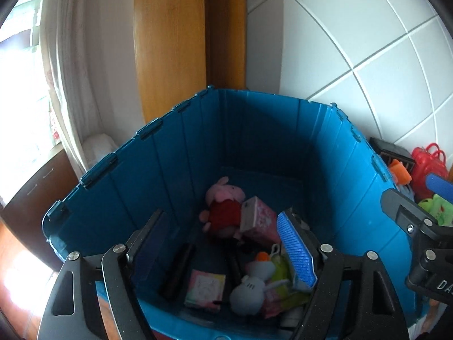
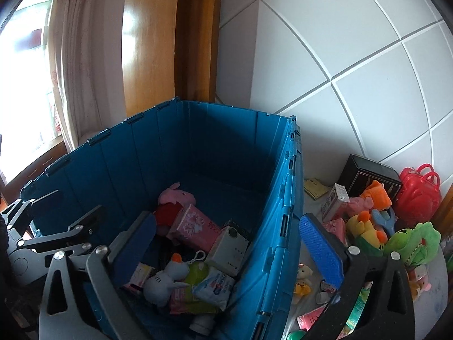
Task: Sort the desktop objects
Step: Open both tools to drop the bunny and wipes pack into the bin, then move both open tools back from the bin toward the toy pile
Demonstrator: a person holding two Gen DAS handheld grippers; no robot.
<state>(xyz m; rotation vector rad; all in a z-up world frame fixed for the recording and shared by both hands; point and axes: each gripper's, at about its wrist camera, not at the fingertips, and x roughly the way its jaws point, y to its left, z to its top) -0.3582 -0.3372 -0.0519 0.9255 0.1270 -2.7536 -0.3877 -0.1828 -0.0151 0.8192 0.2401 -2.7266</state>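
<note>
A deep blue bin fills both views. On its floor lie a pink pig plush, a pink box, a white plush, a small pastel booklet and a white box. My left gripper hangs open and empty above the bin's inside. My right gripper is open and empty too, its jaws astride the bin's right wall. Loose toys wait on the table to the right: a green plush, a yellow plush, an orange plush.
A red toy bag, a black box, a yellow notepad and small packets crowd the table beside the bin. A tiled white wall rises behind. A wooden door frame and a curtain stand at the left.
</note>
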